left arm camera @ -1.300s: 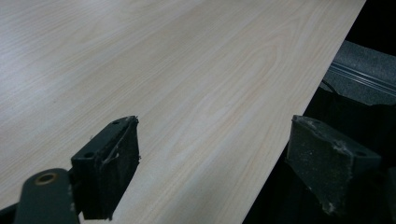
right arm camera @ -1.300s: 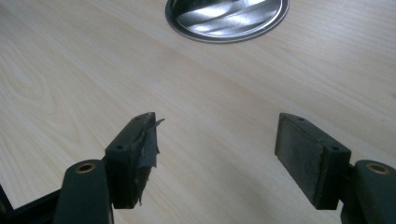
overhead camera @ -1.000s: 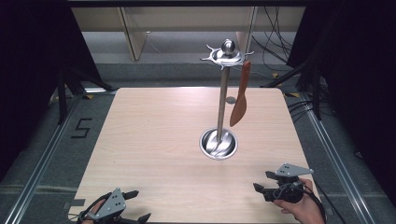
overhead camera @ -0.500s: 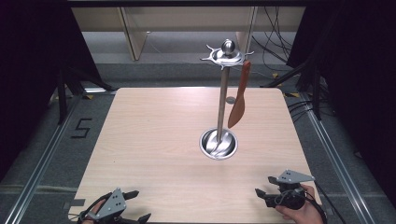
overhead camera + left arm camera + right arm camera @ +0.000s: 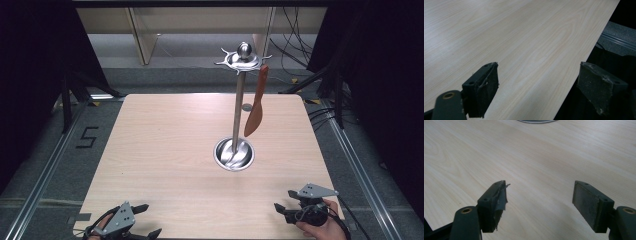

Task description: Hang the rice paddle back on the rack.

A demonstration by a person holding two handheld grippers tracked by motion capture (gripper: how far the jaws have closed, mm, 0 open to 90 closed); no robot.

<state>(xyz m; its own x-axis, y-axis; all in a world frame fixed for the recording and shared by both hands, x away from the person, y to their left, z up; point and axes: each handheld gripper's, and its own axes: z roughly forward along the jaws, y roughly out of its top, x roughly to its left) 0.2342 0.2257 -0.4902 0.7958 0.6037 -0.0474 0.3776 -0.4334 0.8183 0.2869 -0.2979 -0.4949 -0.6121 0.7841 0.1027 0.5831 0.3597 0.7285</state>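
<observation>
A steel utensil stand (image 5: 238, 100) rises from a round steel base (image 5: 234, 153) right of the table's middle. A brown wooden spatula (image 5: 255, 111) hangs from a hook on its top ring (image 5: 242, 58). My left gripper (image 5: 148, 220) sits at the table's front left edge, jaws wide apart and holding nothing; in the left gripper view (image 5: 537, 90) they straddle the table edge. My right gripper (image 5: 284, 203) rests at the front right, held by a hand, also open and empty; its jaws (image 5: 539, 203) hover over bare wood with the base's rim (image 5: 537, 121) far ahead.
The light wooden table (image 5: 170, 145) lies between both grippers and the stand. Dark floor with metal rails and a "5" marking (image 5: 86, 137) surrounds it. Cables (image 5: 295, 40) and wooden furniture (image 5: 145, 35) lie beyond the far edge.
The right gripper has drifted a little toward the front edge of the table. The left gripper, stand and spatula are as before.
</observation>
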